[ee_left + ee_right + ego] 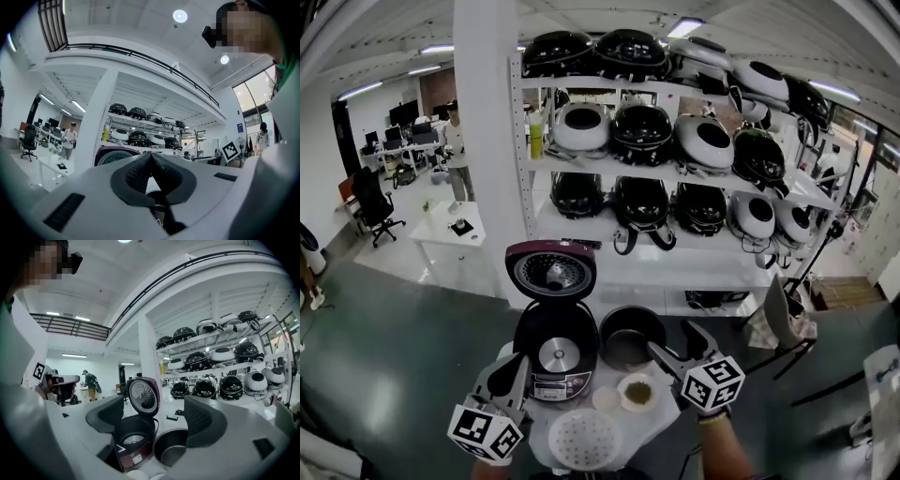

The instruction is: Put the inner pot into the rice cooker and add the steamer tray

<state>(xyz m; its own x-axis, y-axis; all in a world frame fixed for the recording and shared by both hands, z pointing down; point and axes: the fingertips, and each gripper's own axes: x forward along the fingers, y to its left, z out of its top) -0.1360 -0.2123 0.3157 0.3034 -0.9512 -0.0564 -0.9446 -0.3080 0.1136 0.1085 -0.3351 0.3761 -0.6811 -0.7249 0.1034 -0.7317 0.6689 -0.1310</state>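
The dark red rice cooker stands open on a small white table, its lid upright and its well bare. The dark inner pot sits on the table just right of the cooker. The round white perforated steamer tray lies at the near edge. My right gripper hovers open at the pot's near right, nothing between its fingers; in the right gripper view the cooker and the pot show between its jaws. My left gripper is shut and holds nothing, beside the cooker's near left.
Two small dishes lie between the pot and the tray. Behind the table a white shelf rack carries several rice cookers next to a white pillar. A chair stands to the right. A person stands far back left.
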